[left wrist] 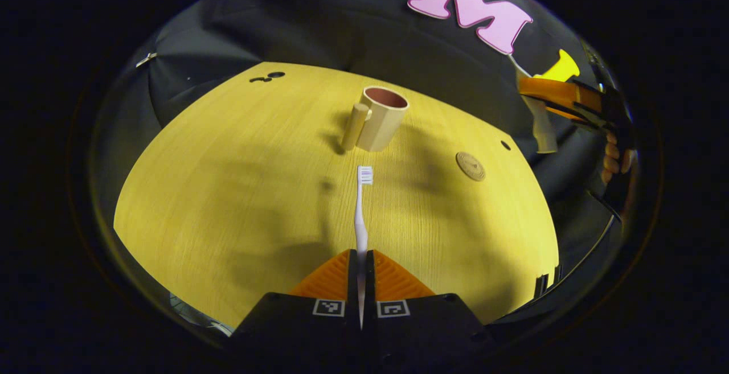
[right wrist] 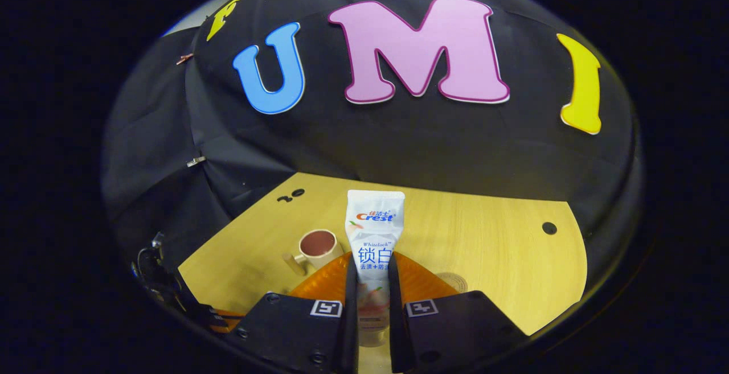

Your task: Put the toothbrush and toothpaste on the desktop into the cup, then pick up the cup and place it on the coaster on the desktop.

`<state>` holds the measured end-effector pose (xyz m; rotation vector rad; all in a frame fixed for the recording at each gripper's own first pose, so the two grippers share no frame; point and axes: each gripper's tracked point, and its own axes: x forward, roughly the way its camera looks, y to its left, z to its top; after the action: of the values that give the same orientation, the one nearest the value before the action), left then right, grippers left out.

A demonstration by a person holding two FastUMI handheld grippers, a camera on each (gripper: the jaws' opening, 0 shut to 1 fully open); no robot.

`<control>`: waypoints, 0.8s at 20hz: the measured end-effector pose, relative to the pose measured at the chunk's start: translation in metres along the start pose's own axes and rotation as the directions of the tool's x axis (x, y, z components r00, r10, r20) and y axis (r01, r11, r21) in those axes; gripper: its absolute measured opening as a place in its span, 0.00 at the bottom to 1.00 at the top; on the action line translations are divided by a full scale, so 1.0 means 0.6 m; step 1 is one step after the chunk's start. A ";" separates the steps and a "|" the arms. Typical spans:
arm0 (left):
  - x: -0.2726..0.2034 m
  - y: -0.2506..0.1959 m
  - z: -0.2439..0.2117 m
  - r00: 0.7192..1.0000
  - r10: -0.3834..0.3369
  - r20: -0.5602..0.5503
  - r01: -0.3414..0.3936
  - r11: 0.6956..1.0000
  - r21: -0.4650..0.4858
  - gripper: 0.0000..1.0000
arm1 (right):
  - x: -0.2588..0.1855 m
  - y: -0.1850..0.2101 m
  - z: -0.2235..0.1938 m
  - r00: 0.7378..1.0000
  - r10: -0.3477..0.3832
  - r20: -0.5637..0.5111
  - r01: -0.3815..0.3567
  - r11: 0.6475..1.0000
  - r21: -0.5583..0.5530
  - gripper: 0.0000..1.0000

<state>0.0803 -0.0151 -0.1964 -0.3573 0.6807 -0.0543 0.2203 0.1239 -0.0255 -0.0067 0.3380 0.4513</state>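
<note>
In the left gripper view, the left tool (left wrist: 361,271) is clamped on the handle of a white toothbrush (left wrist: 361,214), whose bristled head points toward the beige cup (left wrist: 380,118), with the round coaster (left wrist: 470,165) well apart to the cup's right and the right tool (left wrist: 561,103) raised at the far edge. In the right gripper view, the right tool (right wrist: 373,291) grips an upright toothpaste tube (right wrist: 374,237) above the yellow wooden desk (right wrist: 484,237), the cup (right wrist: 316,247) lower left. Its 2 fingers seem to press the tube; black cloth walls the booth.

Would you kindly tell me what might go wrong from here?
The toothbrush is pinched only at its handle's end, so its long free length could miss the cup. Both hand-held grippers carry loads toward one small cup, so the toothpaste might collide with the toothbrush or topple the cup.
</note>
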 end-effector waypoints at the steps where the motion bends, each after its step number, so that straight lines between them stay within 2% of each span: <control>1: -0.013 -0.001 0.008 1.000 -0.002 0.013 0.002 1.000 -0.006 0.06 | 0.014 0.016 0.013 1.000 0.019 0.020 -0.019 1.000 0.004 0.26; 6: -0.070 0.005 0.050 0.995 0.009 0.097 -0.012 1.000 0.028 0.06 | 0.095 0.101 0.060 0.988 0.109 0.109 -0.109 0.994 -0.007 0.25; 10: -0.094 0.008 0.082 0.987 0.006 0.158 -0.002 1.000 -0.025 0.06 | 0.167 0.156 0.078 0.973 0.156 0.171 -0.152 0.988 -0.039 0.25; 13: -0.103 0.024 0.105 0.980 0.020 0.200 -0.008 0.998 -0.056 0.06 | 0.217 0.176 0.068 0.967 0.172 0.189 -0.168 0.985 -0.040 0.25; 16: -0.106 0.046 0.122 0.966 0.049 0.254 -0.025 0.995 -0.099 0.06 | 0.267 0.178 0.047 0.969 0.157 0.191 -0.153 0.988 -0.032 0.25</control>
<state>0.0745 0.0435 -0.1148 -0.4344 0.4341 0.0596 0.3189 0.2907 -0.0433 0.0467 0.1439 0.6054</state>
